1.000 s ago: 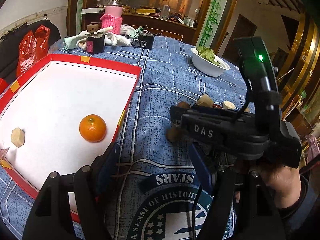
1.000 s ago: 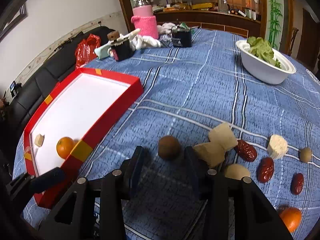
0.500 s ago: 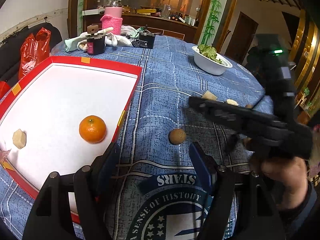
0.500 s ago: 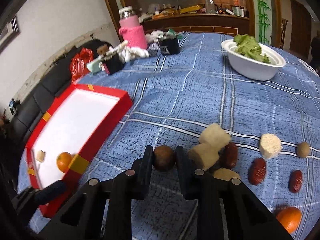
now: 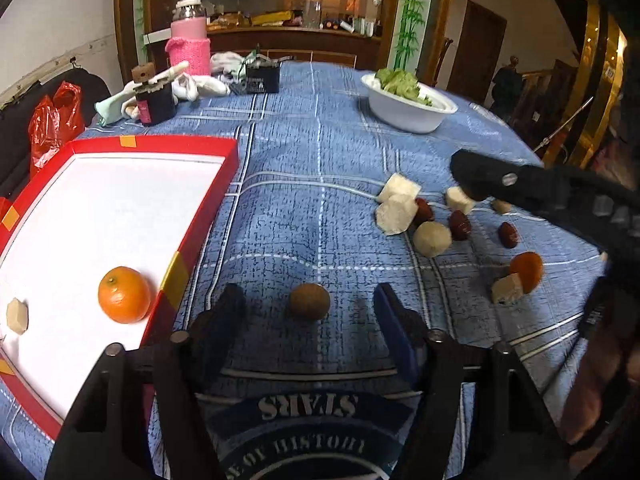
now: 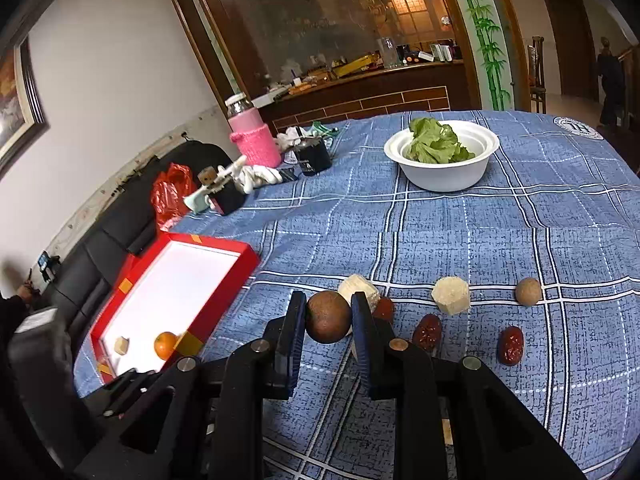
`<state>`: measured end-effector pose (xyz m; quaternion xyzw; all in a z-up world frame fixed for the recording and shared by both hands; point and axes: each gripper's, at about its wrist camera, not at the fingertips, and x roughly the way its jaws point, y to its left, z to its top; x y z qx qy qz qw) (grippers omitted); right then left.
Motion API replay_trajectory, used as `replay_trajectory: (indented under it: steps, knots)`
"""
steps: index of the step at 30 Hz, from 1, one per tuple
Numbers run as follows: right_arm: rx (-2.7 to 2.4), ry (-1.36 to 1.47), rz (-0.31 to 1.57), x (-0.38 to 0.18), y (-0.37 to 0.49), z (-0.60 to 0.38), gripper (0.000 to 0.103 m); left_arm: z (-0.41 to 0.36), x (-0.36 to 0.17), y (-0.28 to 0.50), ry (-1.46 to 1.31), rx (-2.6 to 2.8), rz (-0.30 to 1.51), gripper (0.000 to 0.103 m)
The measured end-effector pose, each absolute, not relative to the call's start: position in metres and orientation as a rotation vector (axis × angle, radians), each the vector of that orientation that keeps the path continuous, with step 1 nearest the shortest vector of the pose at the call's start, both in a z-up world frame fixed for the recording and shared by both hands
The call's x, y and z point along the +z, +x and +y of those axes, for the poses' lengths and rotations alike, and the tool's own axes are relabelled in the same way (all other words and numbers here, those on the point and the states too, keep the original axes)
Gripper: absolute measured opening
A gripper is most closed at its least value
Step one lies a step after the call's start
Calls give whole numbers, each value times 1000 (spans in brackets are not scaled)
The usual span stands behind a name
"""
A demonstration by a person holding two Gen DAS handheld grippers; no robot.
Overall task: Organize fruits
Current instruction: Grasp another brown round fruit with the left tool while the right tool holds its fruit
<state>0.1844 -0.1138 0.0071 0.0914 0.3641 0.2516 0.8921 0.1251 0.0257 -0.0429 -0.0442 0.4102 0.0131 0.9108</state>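
My right gripper (image 6: 328,316) is shut on a round brown fruit (image 6: 328,322) and holds it above the blue tablecloth. My left gripper (image 5: 310,304) is open, with another small brown fruit (image 5: 310,301) on the cloth between its fingers, untouched. The red tray with a white floor (image 5: 120,208) holds an orange (image 5: 124,294) and a pale cube (image 5: 17,315); the tray also shows in the right wrist view (image 6: 180,280). Pale chunks (image 5: 396,208), red dates (image 6: 428,332) and another orange (image 5: 528,266) lie loose on the cloth.
A white bowl of lettuce (image 6: 444,156) stands at the back. A pink-sleeved bottle (image 6: 252,136), dark jars (image 5: 154,98) and white cloths crowd the far left. The right gripper's body (image 5: 560,196) reaches over the loose fruit. A red bag (image 5: 54,120) lies off the table's left edge.
My right gripper closed on the brown fruit and lifted it off the cloth, swinging up and right. My left gripper moved right, so a brown fruit now sits between its open fingers.
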Motion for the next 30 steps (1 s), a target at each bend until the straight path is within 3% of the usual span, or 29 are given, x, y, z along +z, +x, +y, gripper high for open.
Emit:
replay_trajectory:
  steps: [4,9,30]
  knots:
    - [534,203,753,7,184,-119,24,28,-50,133,-80,55,885,33]
    - [537,220,750,9,184,-122,24,25,-49,132,-46,82,889,19]
    - [547,189,722,14,177,-117,24,21,-24,81,-60,59,826,19]
